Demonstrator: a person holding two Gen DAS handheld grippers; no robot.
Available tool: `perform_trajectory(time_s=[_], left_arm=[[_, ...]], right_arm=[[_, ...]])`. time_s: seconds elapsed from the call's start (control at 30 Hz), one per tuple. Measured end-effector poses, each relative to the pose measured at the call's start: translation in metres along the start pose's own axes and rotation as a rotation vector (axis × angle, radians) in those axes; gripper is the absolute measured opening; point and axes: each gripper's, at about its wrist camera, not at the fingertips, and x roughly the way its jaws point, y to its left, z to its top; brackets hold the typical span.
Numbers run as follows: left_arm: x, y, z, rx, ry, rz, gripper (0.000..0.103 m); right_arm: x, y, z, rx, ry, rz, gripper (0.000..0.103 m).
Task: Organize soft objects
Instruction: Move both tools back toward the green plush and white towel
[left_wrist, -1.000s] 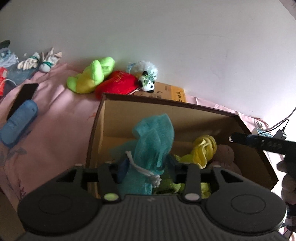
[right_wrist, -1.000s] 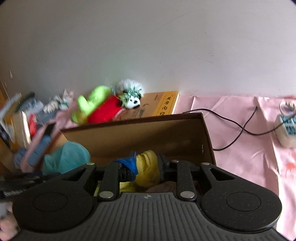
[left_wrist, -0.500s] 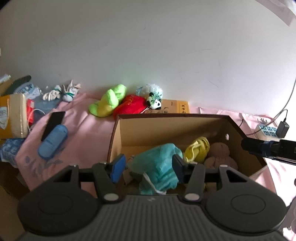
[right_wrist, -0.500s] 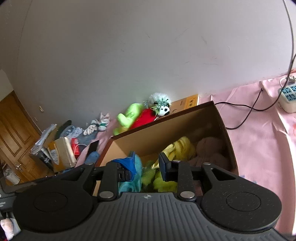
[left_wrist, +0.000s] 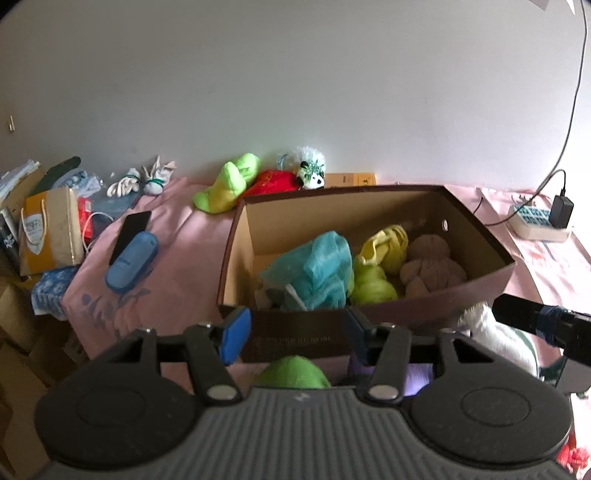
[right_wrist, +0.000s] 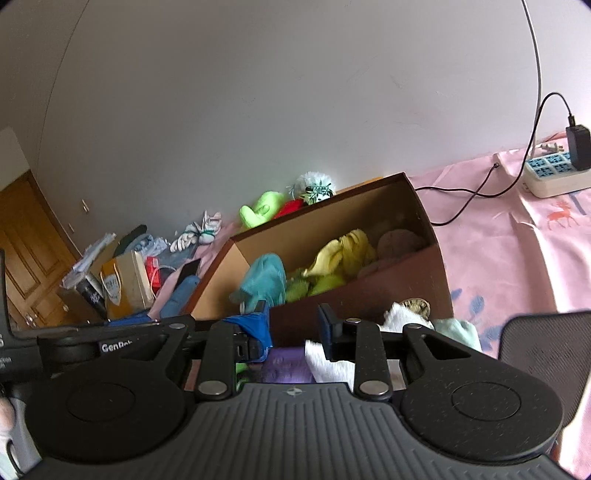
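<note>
Left hand-held gripper (left_wrist: 293, 334) sits nearest the lens, angled down twd the near wall of the cardboard box (left_wrist: 476, 284). Its blue-padded fingers (left_wrist: 234, 330) stand wide apart w/ nothing betw them; tips just short of the box's near rim. Right below the tips, in front of the box: a green soft lump (left_wrist: 293, 373) and a bit of purple fabric (left_wrist: 417, 378).

Right hand-held gripper (right_wrist: 293, 326) also tilts down, less steeply, pointing at the box's near corner (right_wrist: 369, 295). Jaws a modest gap apart, nothing clamped. A scrap of blue material (right_wrist: 255, 326) hangs on the left finger's pad. Under and beside the tips lie a white fluffy cloth (right_wrist: 325, 360) and a pale mint soft item (right_wrist: 458, 330), both outside the box on the pink bed sheet (right_wrist: 509, 251). In the left view the right tool's dark body (left_wrist: 535, 321) pokes in from the right edge.

Inside the box, left to right: teal mesh pouf (left_wrist: 317, 269), lime-green soft toy (left_wrist: 369, 284), yellow knit bundle (left_wrist: 388, 243), brown plush (left_wrist: 430, 264), all touching.

Left of the box on the sheet: blue case (left_wrist: 131, 262) w/ a black phone (left_wrist: 131, 230) just behind it.

Behind the box by the wall: neon green plush (left_wrist: 227, 182), red plush (left_wrist: 275, 182), small panda toy (left_wrist: 310, 173). Far right: power strip (left_wrist: 537, 221) w/ a charger plugged in.
</note>
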Motion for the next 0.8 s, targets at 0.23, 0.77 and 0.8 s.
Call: perform_trajectory(time_s=[0.23,0.77,0.8], left_arm=[[-0.014,-0.003,-0.02,-0.004,0.022,0.017,0.054],[-0.019,-0.005,-0.051,0.011,0.102,0.028,0.054],[-0.019,-0.005,-0.053,0.013,0.104,0.027,0.054]], right_arm=[[-0.022,0.007,-0.021,-0.106,-0.013,-0.072,0.011],[-0.048,-0.013,-0.05,-0.115,0.005,-0.132,0.012],[-0.05,-0.014,-0.052,-0.127,0.006,-0.14,0.012]])
